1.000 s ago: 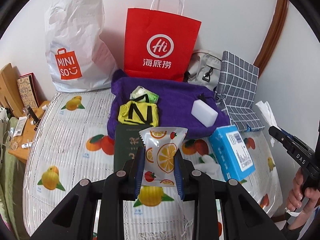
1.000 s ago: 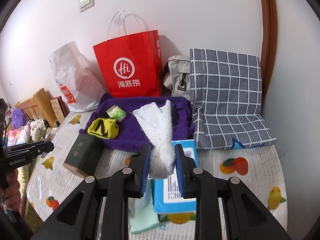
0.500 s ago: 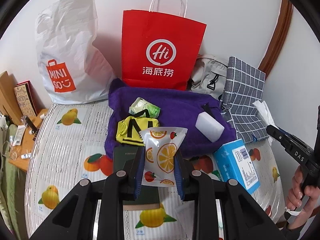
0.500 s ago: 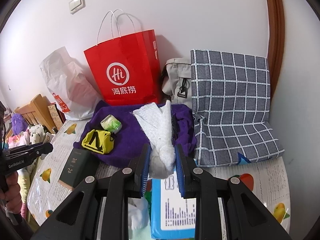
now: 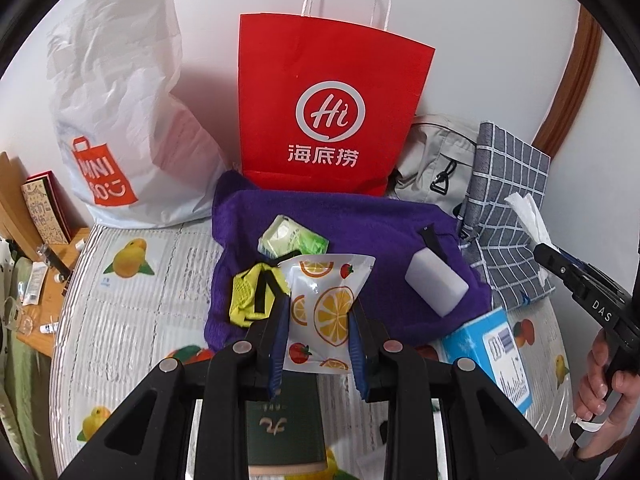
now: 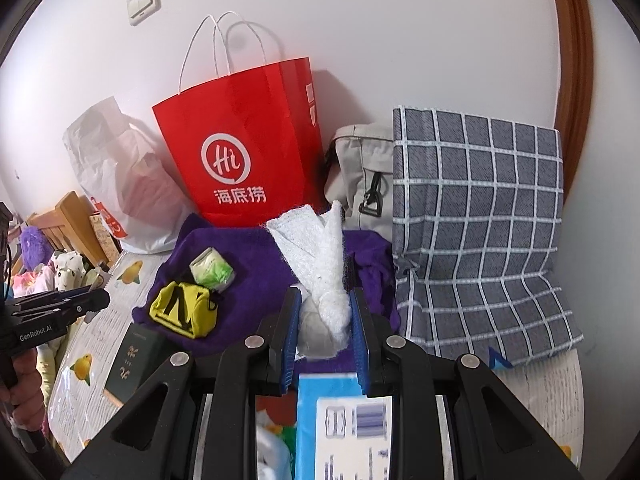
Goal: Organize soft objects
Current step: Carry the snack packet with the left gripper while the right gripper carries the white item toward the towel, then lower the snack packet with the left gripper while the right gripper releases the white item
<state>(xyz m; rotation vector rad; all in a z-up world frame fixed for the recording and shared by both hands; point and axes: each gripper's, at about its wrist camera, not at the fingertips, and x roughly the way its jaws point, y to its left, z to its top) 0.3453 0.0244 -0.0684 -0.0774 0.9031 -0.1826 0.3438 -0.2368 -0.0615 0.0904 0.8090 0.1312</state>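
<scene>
The left gripper (image 5: 318, 338) has its jaws clamped on a fruit-print snack pouch (image 5: 325, 312) and the right gripper (image 6: 325, 332) on a knotted white cloth (image 6: 320, 276), both held above the purple towel (image 5: 360, 240) spread before the red paper bag (image 5: 328, 108) on the fruit-patterned counter (image 5: 128, 300).

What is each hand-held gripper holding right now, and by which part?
The left hand-held gripper clamps the fruit-print pouch by its lower side edges. The right hand-held gripper pinches the white cloth at its bunched lower end.
</scene>
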